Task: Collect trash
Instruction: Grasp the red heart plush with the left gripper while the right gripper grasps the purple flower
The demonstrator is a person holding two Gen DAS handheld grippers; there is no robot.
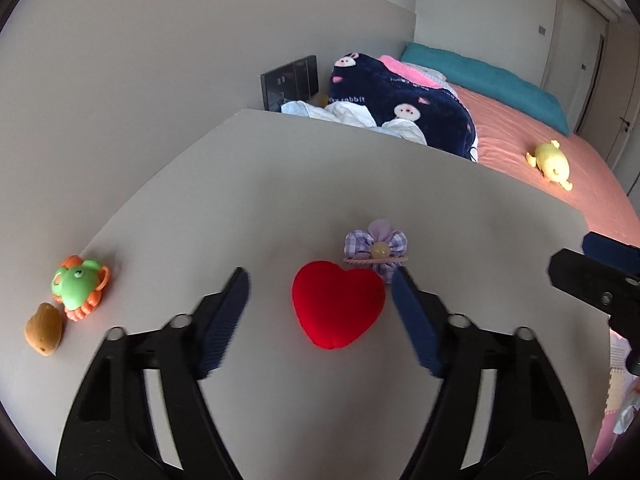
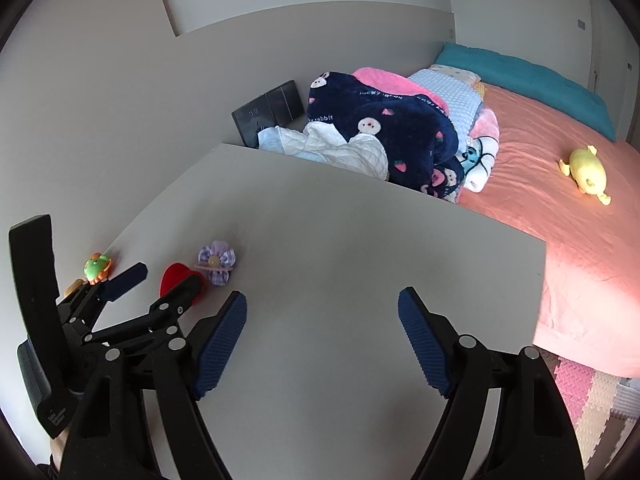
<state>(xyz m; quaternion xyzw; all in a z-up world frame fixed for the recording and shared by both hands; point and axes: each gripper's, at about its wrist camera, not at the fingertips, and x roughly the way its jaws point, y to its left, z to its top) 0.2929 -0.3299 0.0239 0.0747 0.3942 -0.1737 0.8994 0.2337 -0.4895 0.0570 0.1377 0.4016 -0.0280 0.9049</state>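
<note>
A red plush heart [image 1: 338,304] lies on the white table [image 1: 280,184]. My left gripper [image 1: 322,300] stands open around it. Its right pad [image 1: 414,324] is close to the heart's right edge, and its left pad [image 1: 226,320] is well apart from it. Just behind the heart lies a purple checked fabric flower [image 1: 376,246]. In the right wrist view the left gripper [image 2: 168,274] straddles the same heart [image 2: 172,274], with the flower [image 2: 218,262] beside it. My right gripper [image 2: 322,320] hangs open over bare table with nothing between its fingers.
A green and orange toy [image 1: 80,284] and a brown potato-like toy [image 1: 44,334] sit at the table's left edge. Beyond the table is a pink bed [image 2: 560,216] with piled blankets [image 2: 400,124] and a yellow plush [image 2: 586,170]. A foam mat [image 2: 592,396] covers the floor.
</note>
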